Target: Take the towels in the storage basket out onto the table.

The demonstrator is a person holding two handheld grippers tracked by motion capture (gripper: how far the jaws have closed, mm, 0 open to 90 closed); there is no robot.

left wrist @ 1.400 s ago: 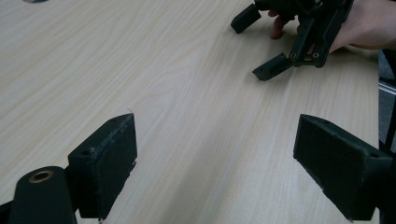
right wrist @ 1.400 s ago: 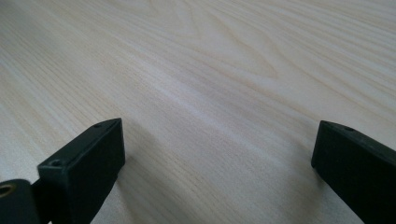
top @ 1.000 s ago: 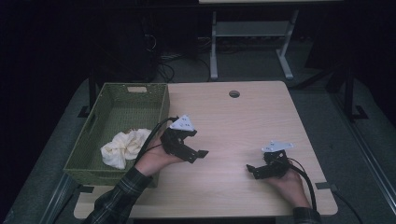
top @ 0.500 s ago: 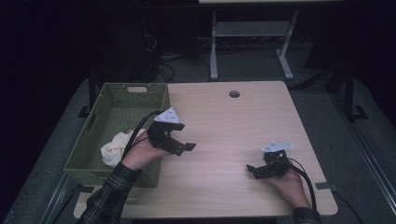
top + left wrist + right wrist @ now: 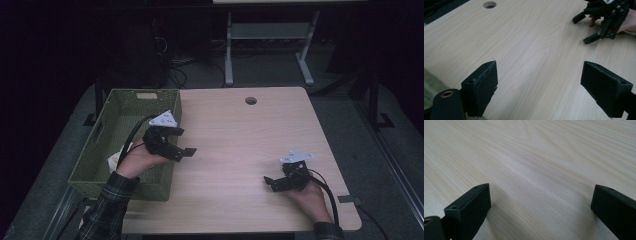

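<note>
the left tongs (image 5: pixel 181 141) hung released, jaws wide, over the right rim of the green basket (image 5: pixel 100 145), pointing right across the pale worktop (image 5: pixel 240 135). a white cloth (image 5: pixel 114 161) lay inside the basket. the right tongs (image 5: pixel 270 182), also released and empty, rested near the worktop's right front, pointing left.

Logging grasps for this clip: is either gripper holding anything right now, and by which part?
Nothing is held. The left gripper and the right gripper both stand open, with bare table between their jaws.
</note>
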